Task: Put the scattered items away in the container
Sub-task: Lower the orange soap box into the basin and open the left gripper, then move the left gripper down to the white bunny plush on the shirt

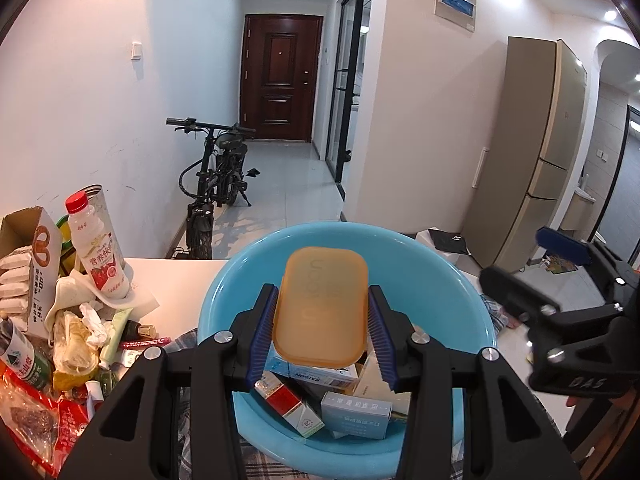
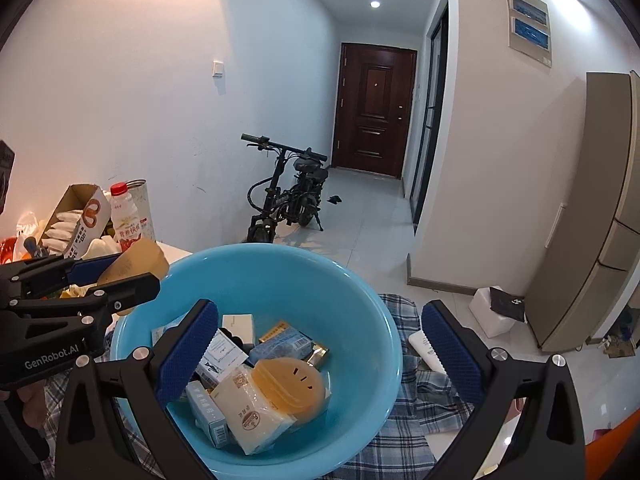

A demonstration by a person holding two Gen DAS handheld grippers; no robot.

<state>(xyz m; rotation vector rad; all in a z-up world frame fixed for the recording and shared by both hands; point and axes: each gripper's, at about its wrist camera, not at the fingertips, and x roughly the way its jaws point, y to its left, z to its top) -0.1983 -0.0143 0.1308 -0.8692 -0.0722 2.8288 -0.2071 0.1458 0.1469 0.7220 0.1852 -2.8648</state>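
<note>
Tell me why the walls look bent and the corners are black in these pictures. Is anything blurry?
Both views use a fisheye lens: it bows the fridge and doorway and leaves dark corners. In the left wrist view, the orange soap box held by the left gripper over the blue basin is sharp. In the right wrist view, ceiling spotlights glare, and the open right gripper looks oversized.

Snack wrappers (image 1: pixel 28 420) perhaps edge-cropped
</note>
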